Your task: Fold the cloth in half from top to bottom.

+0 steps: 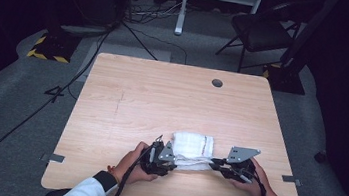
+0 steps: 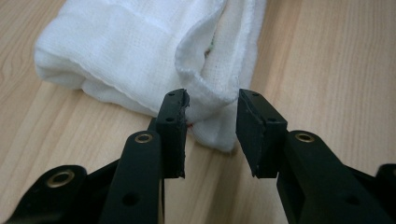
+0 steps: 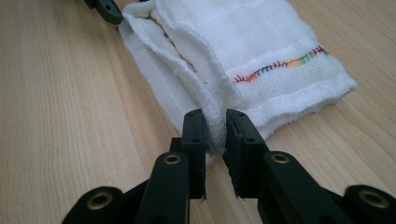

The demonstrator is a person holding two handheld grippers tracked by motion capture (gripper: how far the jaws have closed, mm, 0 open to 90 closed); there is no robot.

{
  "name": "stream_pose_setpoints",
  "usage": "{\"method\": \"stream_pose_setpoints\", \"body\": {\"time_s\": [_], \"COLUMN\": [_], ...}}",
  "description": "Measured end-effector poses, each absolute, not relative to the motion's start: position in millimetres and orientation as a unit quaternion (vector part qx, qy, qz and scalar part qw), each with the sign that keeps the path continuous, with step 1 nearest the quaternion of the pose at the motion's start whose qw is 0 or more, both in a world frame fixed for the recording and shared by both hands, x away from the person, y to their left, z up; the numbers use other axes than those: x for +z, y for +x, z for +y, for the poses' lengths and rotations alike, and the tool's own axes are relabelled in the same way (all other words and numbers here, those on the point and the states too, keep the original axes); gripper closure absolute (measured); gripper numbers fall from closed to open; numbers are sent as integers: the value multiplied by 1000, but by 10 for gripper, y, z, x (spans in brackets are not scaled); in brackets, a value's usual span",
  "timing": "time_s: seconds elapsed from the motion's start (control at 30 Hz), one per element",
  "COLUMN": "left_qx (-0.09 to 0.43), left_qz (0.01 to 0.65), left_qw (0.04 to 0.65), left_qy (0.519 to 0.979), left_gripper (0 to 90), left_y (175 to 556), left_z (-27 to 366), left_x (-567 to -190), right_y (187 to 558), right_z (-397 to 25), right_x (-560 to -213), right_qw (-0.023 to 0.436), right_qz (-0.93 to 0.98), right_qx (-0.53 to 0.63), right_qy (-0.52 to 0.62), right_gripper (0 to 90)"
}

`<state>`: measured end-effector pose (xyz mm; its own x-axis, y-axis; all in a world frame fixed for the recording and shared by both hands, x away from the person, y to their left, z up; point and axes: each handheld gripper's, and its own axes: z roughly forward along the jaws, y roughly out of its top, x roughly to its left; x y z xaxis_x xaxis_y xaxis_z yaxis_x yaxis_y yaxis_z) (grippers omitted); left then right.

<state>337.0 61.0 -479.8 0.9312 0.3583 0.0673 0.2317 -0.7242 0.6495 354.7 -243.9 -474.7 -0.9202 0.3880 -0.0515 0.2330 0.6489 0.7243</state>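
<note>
Two hand-held grippers meet a folded white gauze-weave cloth (image 1: 192, 150) that lies on the near half of the light wooden bench (image 1: 162, 101), between the two hands. In the high view the left gripper (image 1: 173, 157) comes to the cloth's near left corner and the right gripper (image 1: 213, 163) to its near right corner; each carries a grey three-cornered plate and trails a black cable toward the person's white sleeves.

In the left gripper view the cloth (image 2: 126, 51) shows several stacked layers. The left gripper (image 2: 210, 123) has its black fingers (image 2: 172, 130) set moderately apart, one on each side of a rolled, hemmed corner of the cloth. The left-hand finger touches the fabric, while a clear gap of bench separates the other finger from it, so nothing is pinched here.

In the right gripper view the right gripper (image 3: 215, 140) has its fingers (image 3: 194, 149) drawn narrow, clamping a thin folded edge of the cloth (image 3: 261, 46) between them. A line of multicoloured stitching (image 3: 280, 65) runs across the top layer beside a raised white hem. The tip of the left gripper's finger (image 3: 109, 10) appears at the cloth's far corner.
</note>
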Motion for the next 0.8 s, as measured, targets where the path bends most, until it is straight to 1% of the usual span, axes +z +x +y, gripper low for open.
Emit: {"method": "stream_pose_setpoints", "body": {"time_s": [0.1, 0.17, 0.23, 0.33, 0.43, 0.5, 0.57, 0.63, 0.7, 0.8], "left_qx": [91, 89, 92, 104, 119, 128, 130, 120, 123, 110], "left_qz": [157, 158, 165, 185, 204, 218, 229, 230, 222, 212], "left_qw": [339, 344, 350, 358, 366, 368, 367, 361, 351, 338], "left_qy": [923, 921, 918, 909, 900, 895, 892, 896, 901, 910], "left_gripper": [644, 647, 632, 566, 522, 471, 401, 336, 316, 279], "left_y": [3320, 3293, 3278, 3330, 3437, 3524, 3618, 3705, 3758, 3777], "left_z": [656, 695, 740, 800, 822, 800, 745, 655, 570, 481], "left_x": [-4788, -4771, -4742, -4674, -4607, -4590, -4595, -4615, -4642, -4698], "right_y": [3509, 3477, 3452, 3461, 3531, 3589, 3652, 3728, 3791, 3827], "right_z": [-2484, -2516, -2557, -2627, -2624, -2578, -2524, -2463, -2396, -2306], "right_x": [-4731, -4722, -4707, -4646, -4584, -4553, -4534, -4534, -4548, -4603], "right_qw": [103, 106, 113, 130, 150, 162, 170, 171, 170, 160], "right_qz": [899, 897, 894, 884, 875, 874, 872, 872, 874, 886], "right_qx": [388, 389, 391, 403, 405, 402, 404, 401, 395, 378], "right_qy": [175, 179, 186, 200, 218, 220, 221, 224, 225, 216], "right_gripper": [750, 713, 638, 600, 517, 490, 459, 430, 394, 363]}}
